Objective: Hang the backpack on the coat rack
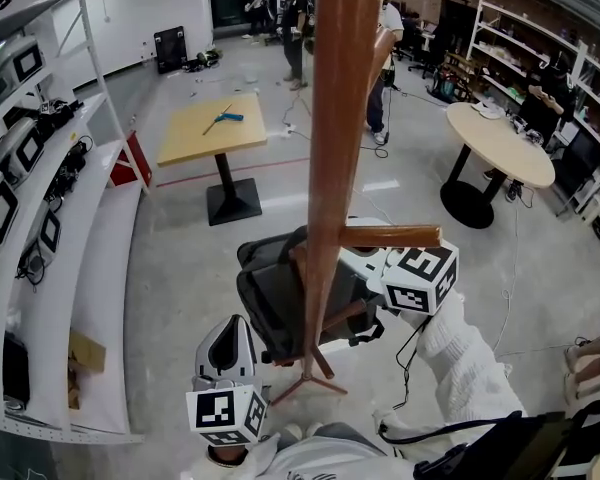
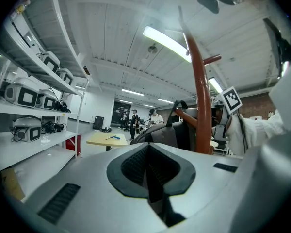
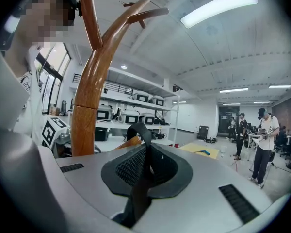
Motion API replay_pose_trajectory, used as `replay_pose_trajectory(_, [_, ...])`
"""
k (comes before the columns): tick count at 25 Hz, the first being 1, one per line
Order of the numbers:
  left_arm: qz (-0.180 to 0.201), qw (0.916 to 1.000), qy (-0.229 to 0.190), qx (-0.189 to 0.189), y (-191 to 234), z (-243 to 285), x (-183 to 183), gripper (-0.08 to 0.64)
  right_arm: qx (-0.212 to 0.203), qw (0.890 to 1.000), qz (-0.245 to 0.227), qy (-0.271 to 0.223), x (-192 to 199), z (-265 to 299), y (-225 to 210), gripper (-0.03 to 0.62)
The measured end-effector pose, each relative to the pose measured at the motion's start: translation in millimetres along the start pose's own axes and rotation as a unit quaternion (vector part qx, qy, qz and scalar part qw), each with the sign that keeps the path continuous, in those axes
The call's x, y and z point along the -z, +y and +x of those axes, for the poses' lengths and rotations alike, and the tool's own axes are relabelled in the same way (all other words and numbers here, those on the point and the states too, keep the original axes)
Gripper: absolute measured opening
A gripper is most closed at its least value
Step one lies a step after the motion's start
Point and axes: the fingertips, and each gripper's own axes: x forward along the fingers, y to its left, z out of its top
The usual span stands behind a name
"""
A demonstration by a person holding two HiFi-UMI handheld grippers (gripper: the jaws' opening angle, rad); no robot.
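The wooden coat rack (image 1: pixel 330 168) stands right in front of me, with a short peg (image 1: pixel 390 236) pointing right. A dark grey backpack (image 1: pixel 275 303) hangs against the pole, off the floor. My right gripper (image 1: pixel 360 265) is beside the peg and is shut on the backpack's black top loop (image 3: pixel 138 130), which arches up out of its jaws (image 3: pixel 144 159). My left gripper (image 1: pixel 235 326) sits low by the bag's left side. Its jaws (image 2: pixel 148 166) are closed, with the backpack (image 2: pixel 165 135) and the pole (image 2: pixel 202 106) just beyond them. The pole (image 3: pixel 87 101) also rises at the left of the right gripper view.
The rack's feet (image 1: pixel 310 378) spread on the floor near me. White shelving (image 1: pixel 70 218) with devices runs along the left. A square wooden table (image 1: pixel 212 128) stands ahead, a round table (image 1: pixel 500 143) at the right. People (image 1: pixel 295 28) stand at the back.
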Motion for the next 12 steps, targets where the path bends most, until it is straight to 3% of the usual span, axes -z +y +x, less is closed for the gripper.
replay_pose_trajectory(12, [0.003, 1.0, 0.007, 0.006, -4, 1, 3, 0.003, -0.026, 1.0, -0.005, 0.012, 15, -8, 15, 0.025])
